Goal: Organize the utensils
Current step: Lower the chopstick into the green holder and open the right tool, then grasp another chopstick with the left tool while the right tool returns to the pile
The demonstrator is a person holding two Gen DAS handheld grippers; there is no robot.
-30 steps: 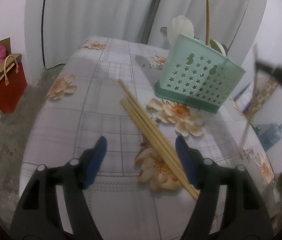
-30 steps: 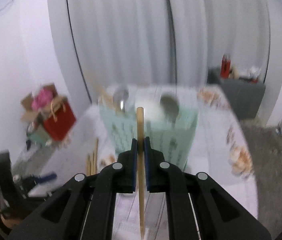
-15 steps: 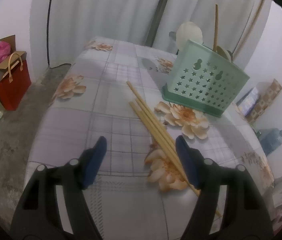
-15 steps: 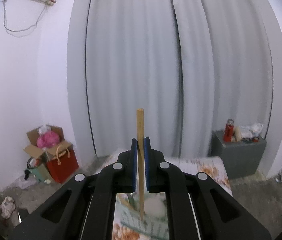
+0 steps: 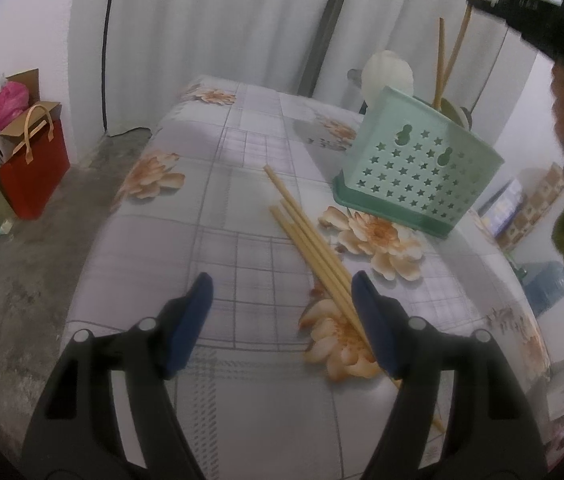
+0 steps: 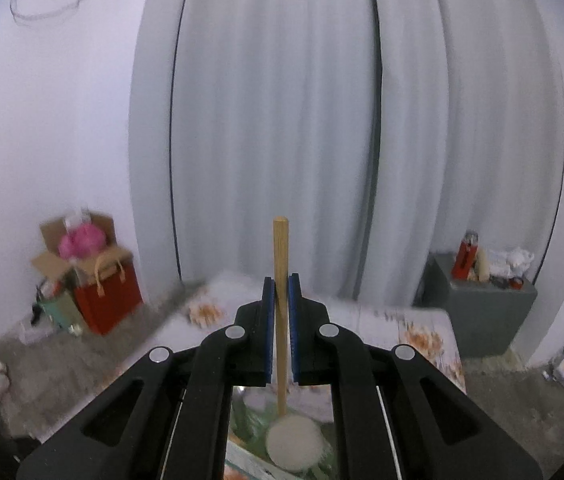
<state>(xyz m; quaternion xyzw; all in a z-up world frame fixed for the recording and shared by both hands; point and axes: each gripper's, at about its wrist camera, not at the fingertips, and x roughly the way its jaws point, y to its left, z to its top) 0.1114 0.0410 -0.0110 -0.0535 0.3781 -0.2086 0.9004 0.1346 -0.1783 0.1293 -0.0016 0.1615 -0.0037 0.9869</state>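
Wooden chopstick [image 6: 280,280] clamped upright in right gripper [image 6: 280,292], low end over green holder [image 5: 421,168]. Light, stiff, thin, prob rolls if pinched loose; grip mid-shaft. Left gripper [image 5: 282,312] jaws apart, empty, above 3 chopsticks [image 5: 309,248] on tablecloth [image 5: 242,200].

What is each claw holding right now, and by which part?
The right claw is shut on a single chopstick, gripped just below its top end. The left claw is open and holds nothing.
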